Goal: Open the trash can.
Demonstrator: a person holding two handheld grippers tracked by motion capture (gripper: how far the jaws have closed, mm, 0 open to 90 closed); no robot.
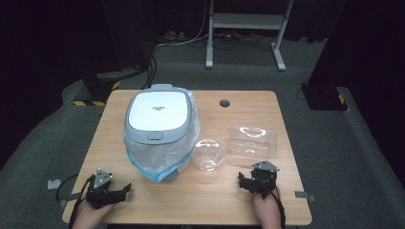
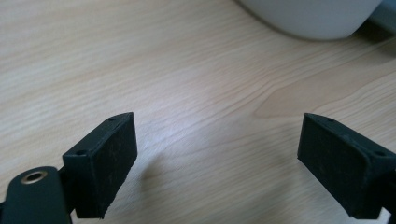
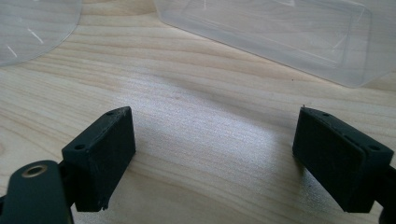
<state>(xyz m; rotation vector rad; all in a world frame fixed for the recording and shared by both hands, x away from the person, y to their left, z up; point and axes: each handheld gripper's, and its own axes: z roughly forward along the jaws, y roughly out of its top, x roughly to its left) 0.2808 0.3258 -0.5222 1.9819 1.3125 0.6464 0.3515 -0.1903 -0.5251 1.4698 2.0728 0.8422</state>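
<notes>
- Both tongs, left (image 1: 123, 190) and right (image 1: 242, 180), were wide open and held nothing.
- Nearest the right one, a clear bowl (image 1: 208, 154) sat at 11 o'clock and a tray (image 1: 253, 140) at 12.
- They looked light, thin and slippery; I'd pinch the rim.

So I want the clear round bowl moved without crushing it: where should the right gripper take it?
Take the clear round bowl by its near rim, right gripper coming from the person's side, one jaw inside the wall; it sits upright, mouth open, probably too wide to span.
</notes>
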